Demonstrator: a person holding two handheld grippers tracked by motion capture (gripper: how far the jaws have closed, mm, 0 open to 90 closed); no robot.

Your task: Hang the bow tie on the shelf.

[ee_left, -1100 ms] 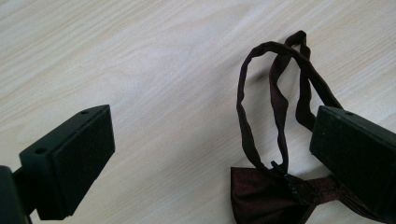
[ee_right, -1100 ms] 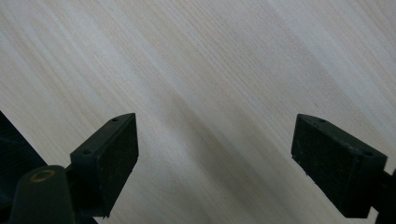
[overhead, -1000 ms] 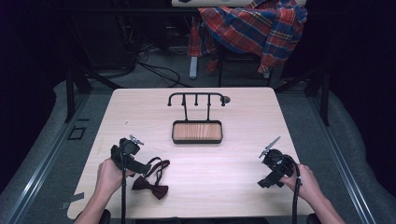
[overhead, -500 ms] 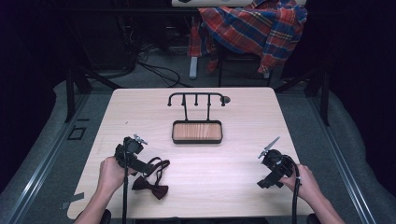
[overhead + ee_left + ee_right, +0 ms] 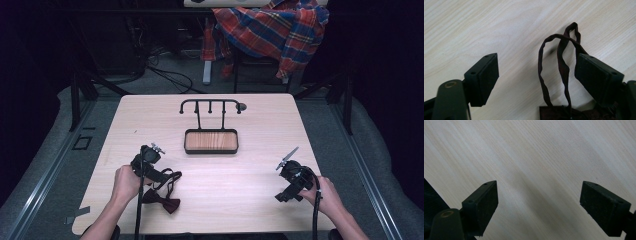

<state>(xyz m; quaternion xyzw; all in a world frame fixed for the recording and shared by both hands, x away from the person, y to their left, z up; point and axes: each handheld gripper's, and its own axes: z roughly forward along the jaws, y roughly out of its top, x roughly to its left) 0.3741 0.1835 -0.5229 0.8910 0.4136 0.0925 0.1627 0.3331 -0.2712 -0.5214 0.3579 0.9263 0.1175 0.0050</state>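
Observation:
A dark red bow tie lies on the table's near left part, and its thin strap loops away from the knot. My left gripper reaches over that loop. In the left gripper view the jaws have just been closing. The strap lies between them near the right pad, and neither pad presses on it. My right gripper rests at the near right. Its jaws stand wide open over bare wood.
At the middle of the light wooden table stands a black stand with a hook bar and a wood-bottomed tray. A plaid shirt hangs over a chair beyond the far edge. Cables lie on the floor behind.
The left gripper has edged slightly toward the bow tie's strap. The right hand and gripper have stayed where they were.

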